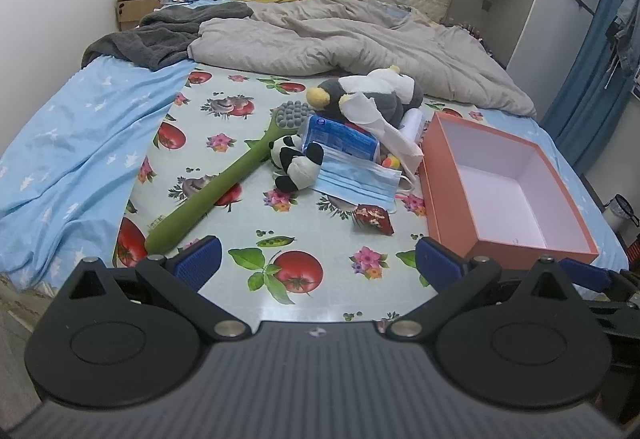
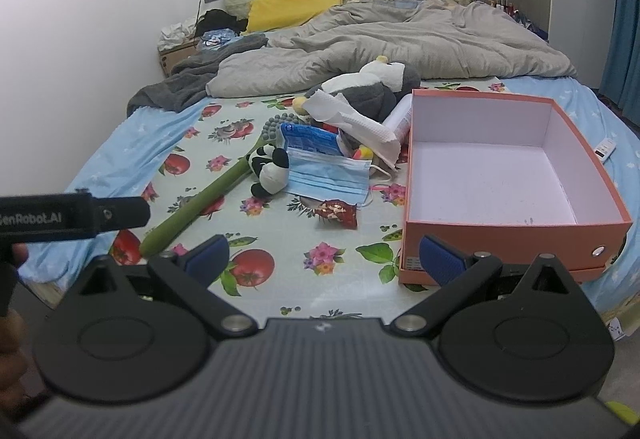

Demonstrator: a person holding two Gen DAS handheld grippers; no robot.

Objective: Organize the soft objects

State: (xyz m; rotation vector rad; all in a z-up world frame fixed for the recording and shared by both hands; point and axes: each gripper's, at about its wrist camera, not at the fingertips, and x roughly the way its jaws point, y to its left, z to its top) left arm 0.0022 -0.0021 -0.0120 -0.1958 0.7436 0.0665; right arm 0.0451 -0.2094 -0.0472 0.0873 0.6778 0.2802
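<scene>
Both tongs hover low over the near edge of the bed, jaws spread wide and gripping nothing. The left tongs (image 1: 316, 261) point across the fruit-and-flower printed cloth (image 1: 240, 175); the right tongs (image 2: 324, 259) sit alongside them, right-hand pad just in front of the near wall of the orange box (image 2: 508, 239).

The soft things lie in a heap well ahead of the tongs. In the left wrist view the heap stands at about 12 o'clock: a small panda plush (image 1: 298, 165), a blue face mask (image 1: 358, 179) touching its right side, a blue packet (image 1: 340, 139) behind them, and a large grey-and-white plush (image 1: 372, 91) farthest back with crumpled white tissue (image 1: 384, 123) draped against it. A long green massage brush (image 1: 224, 187) slants from 10 o'clock toward the heap, its grey knobbed head next to the packet. A small red wrapper (image 1: 372, 219) lies nearer, apart from the heap, at about 1 o'clock.

The box is open, its white inside bare, and lies at 2 o'clock from the left tongs, just right of the heap. A grey duvet (image 2: 420, 39) is bunched behind everything.
</scene>
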